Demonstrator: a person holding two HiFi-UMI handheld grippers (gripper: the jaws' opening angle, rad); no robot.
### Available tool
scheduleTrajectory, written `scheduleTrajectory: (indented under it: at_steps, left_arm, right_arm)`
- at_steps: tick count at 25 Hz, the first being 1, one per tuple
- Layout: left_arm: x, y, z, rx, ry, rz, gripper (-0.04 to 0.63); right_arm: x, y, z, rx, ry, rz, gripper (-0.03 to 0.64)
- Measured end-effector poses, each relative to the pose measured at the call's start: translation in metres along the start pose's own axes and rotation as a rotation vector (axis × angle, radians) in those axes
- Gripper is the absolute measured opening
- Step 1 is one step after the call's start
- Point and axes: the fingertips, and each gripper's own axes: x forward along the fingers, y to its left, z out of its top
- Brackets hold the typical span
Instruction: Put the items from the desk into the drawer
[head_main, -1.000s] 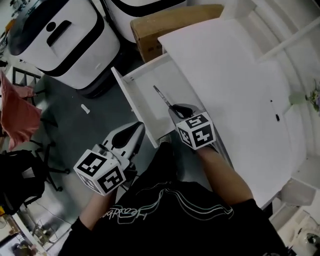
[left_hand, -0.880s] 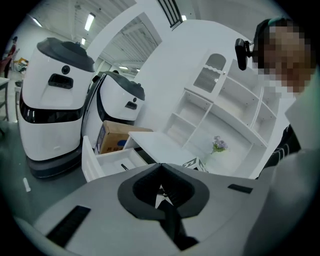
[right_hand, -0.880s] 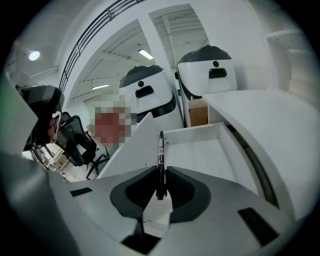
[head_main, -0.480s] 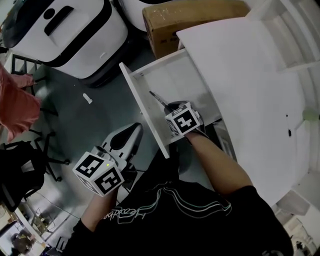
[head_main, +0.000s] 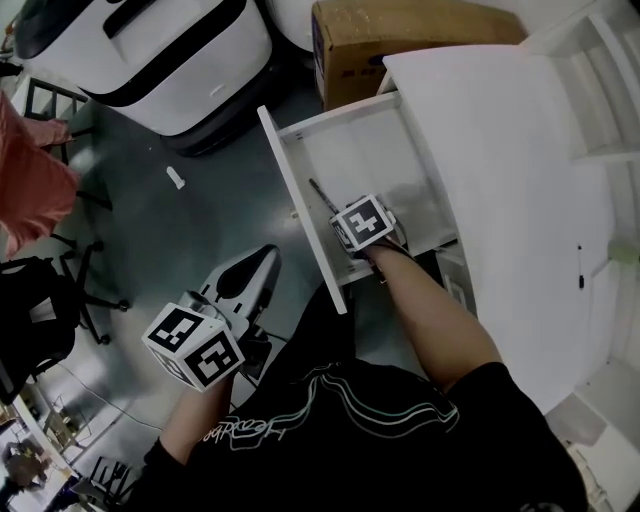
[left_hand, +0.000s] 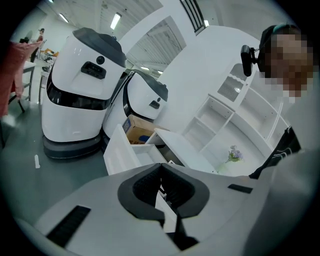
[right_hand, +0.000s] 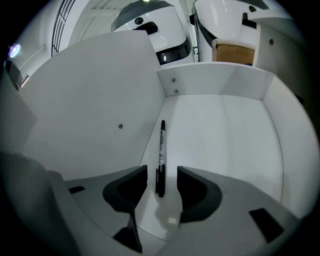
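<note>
A black pen (right_hand: 161, 150) lies on the floor of the open white drawer (right_hand: 225, 135), along its left wall. My right gripper (right_hand: 162, 172) is down inside the drawer, its jaws have just been opening and now stand apart on either side of the pen's near end without pressing it. In the head view the pen (head_main: 322, 195) sticks out beyond the right gripper (head_main: 345, 218) inside the drawer (head_main: 300, 215). My left gripper (head_main: 265, 260) hangs over the floor left of the drawer front, shut with nothing in it (left_hand: 160, 167).
The white desk top (head_main: 500, 150) runs right of the drawer, with shelves behind. A cardboard box (head_main: 400, 30) and two white machines (head_main: 150, 50) stand beyond the drawer. A black chair (head_main: 50, 310) and red cloth (head_main: 30, 180) are at the left.
The right gripper has sunk into the drawer with the pen and let go of it. The left gripper has shifted a little lower.
</note>
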Motion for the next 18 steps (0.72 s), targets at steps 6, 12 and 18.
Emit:
scheduleTrajectory:
  at_steps: [6, 12, 18]
  left_arm:
    - [-0.007, -0.017, -0.008, 0.000, -0.005, -0.029, 0.020]
    - [-0.007, -0.065, -0.026, 0.025, 0.005, -0.111, 0.020]
    - [-0.015, -0.146, -0.045, 0.089, 0.009, -0.244, 0.020]
  right_arm:
    - [-0.046, 0.006, 0.003, 0.118, -0.127, 0.047, 0.210]
    - [-0.154, 0.038, -0.011, 0.192, -0.377, 0.106, 0.210]
    - [-0.287, 0.088, -0.060, 0.199, -0.650, 0.116, 0.137]
